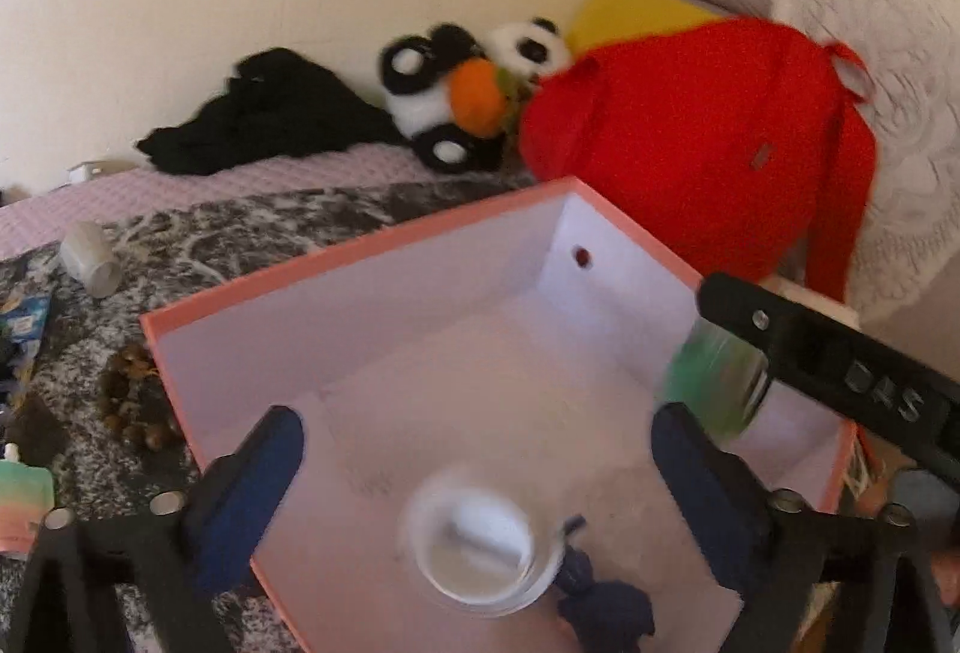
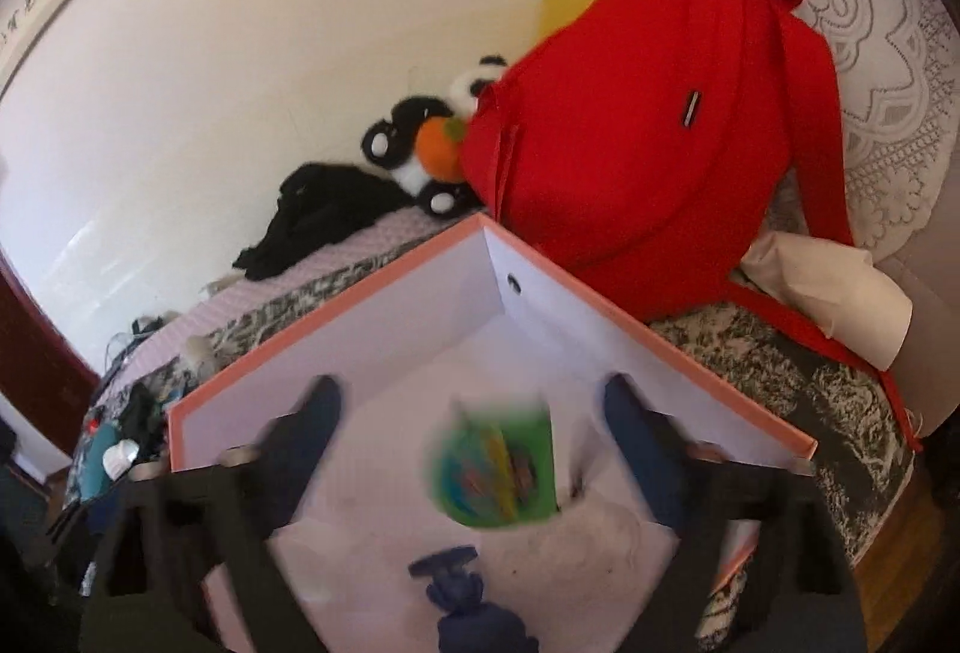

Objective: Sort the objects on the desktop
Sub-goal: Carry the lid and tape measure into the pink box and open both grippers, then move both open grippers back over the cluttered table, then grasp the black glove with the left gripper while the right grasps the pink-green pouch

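Showing white cup [image 1: 474, 548], green pouch [image 2: 498, 464]

The left gripper [image 1: 477, 443] is built from black plastic frame pieces, fastened with silver round-head screws at 7 and 4 o'clock of its view. Its two fingers [image 1: 252, 479] are faced with dark blue pads. The right gripper [image 2: 474, 428] is made the same way, with black struts and blue-padded fingers [image 2: 636, 437]. On its black finger, seen at 3 o'clock in the left wrist view, raised lettering and a silver screw are carried.
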The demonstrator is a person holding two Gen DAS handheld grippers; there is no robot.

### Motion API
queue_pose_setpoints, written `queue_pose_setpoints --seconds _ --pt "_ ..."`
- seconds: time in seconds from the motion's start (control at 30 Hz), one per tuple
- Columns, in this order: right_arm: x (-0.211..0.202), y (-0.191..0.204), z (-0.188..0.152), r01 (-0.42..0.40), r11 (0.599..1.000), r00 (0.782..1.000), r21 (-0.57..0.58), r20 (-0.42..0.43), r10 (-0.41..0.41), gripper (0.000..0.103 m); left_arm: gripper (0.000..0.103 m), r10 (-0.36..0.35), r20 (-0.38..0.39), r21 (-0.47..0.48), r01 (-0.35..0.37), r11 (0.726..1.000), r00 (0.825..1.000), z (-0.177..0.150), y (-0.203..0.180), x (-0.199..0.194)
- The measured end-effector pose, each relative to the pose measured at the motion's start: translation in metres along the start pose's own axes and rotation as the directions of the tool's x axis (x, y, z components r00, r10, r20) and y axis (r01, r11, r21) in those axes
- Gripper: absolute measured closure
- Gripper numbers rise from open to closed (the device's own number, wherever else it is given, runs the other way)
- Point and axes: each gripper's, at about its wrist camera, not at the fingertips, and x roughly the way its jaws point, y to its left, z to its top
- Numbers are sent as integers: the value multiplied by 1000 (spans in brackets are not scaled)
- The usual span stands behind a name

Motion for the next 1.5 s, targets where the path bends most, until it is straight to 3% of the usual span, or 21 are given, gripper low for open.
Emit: queue_pose_setpoints --seconds 0.2,0.33,0.47,0.6,0.73,0.9,1.0,1.07,1.17,1.37,1.5 --pt "-11 20 -1 -1 1000 998 -23 69 2 9 6 31 17 -41 -30 999 999 4 23 -16" --pt "-22 52 -9 -36 997 994 -70 97 43 9 6 102 33 -64 -100 993 994 -8 63 -46" --pt "-36 103 -26 -123 982 985 -140 104 139 8 5 214 22 -102 -210 972 977 -34 116 -77" --pt "-31 163 -55 -226 952 971 -206 30 237 7 5 320 -26 -159 -320 934 947 -67 176 -99" --pt "-9 231 -95 -355 896 935 -267 -121 334 7 5 418 -79 -189 -425 885 905 -97 235 -111" --pt "28 309 -159 -380 816 919 -435 -281 277 8 6 525 -130 -129 -539 832 841 -129 297 -110" --pt "55 344 -197 -370 752 917 -545 -346 199 11 6 507 -161 -153 -529 835 847 -141 327 -102" --pt "71 355 -213 -353 729 920 -587 -358 157 11 6 504 -195 -165 -535 829 841 -145 344 -92" --pt "94 372 -236 -329 688 924 -647 -370 93 13 6 488 -204 -178 -522 834 849 -149 360 -77" --pt "135 389 -251 -272 664 934 -696 -356 9 15 6 437 -246 -156 -480 863 865 -151 370 -38" --pt "160 399 -251 -250 691 935 -678 -353 -8 19 6 424 -262 -153 -471 869 867 -147 380 -18"
